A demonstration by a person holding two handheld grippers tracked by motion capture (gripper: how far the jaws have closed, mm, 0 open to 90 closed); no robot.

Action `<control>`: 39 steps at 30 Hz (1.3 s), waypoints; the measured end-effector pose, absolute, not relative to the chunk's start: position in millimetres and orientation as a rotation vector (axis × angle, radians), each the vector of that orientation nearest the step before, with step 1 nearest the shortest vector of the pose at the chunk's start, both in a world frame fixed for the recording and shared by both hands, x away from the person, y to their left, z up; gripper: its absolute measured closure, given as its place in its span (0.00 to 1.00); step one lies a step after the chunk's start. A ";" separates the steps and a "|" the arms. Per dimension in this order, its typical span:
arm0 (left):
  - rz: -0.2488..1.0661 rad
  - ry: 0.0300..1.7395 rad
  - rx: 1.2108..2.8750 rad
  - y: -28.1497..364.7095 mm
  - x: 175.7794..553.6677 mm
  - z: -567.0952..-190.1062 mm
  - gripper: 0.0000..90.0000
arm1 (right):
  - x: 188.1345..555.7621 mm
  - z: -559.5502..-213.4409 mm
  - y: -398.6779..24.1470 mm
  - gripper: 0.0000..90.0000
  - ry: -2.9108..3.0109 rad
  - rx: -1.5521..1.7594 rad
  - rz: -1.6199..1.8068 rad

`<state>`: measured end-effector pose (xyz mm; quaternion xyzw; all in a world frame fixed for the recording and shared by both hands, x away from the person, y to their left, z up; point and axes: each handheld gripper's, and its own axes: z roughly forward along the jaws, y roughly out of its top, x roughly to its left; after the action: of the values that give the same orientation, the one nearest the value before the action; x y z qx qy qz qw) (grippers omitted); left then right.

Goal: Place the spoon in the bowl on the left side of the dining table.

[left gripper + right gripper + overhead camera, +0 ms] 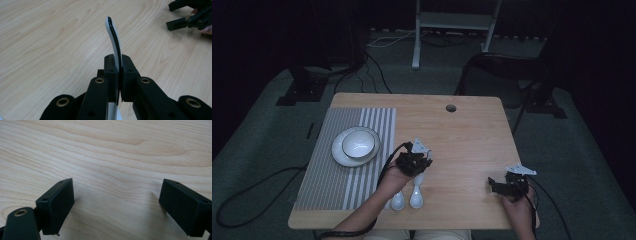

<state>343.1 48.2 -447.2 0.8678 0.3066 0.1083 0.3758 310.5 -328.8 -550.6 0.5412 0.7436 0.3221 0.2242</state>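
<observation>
We face a tabletop (472, 125). On its left part lies a mat (324, 175), and on the mat, toward the far side, sits a plate (339, 155) with a bowl (358, 144) in it. Just right of the mat, at the near edge, two spoons (416, 197) lie side by side. The left claw (414, 162) sits over them, clamped on one spoon's handle. The right claw (499, 186) is well to the right, near the tabletop's right edge, jaws apart over bare wood.
</observation>
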 end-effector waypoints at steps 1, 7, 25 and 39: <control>0.283 0.791 2.216 50.6 343.3 -446.1 0.95 | 310.5 -550.6 -328.8 0.13 2.052 1.494 0.889; 0.304 0.826 2.206 68.7 344.8 -442.9 0.95 | 310.5 -550.6 -328.8 0.13 2.052 1.494 0.889; 0.324 0.892 2.187 103.6 350.5 -440.6 0.95 | 310.5 -550.6 -328.8 0.13 2.052 1.494 0.889; 0.345 0.951 2.136 136.8 354.8 -434.8 0.95 | 310.5 -550.6 -328.8 0.13 2.052 1.494 0.889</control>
<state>354.8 136.8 -434.8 0.8363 0.3724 0.1349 0.3791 310.5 -328.8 -550.6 0.5414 0.7436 0.3220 0.2240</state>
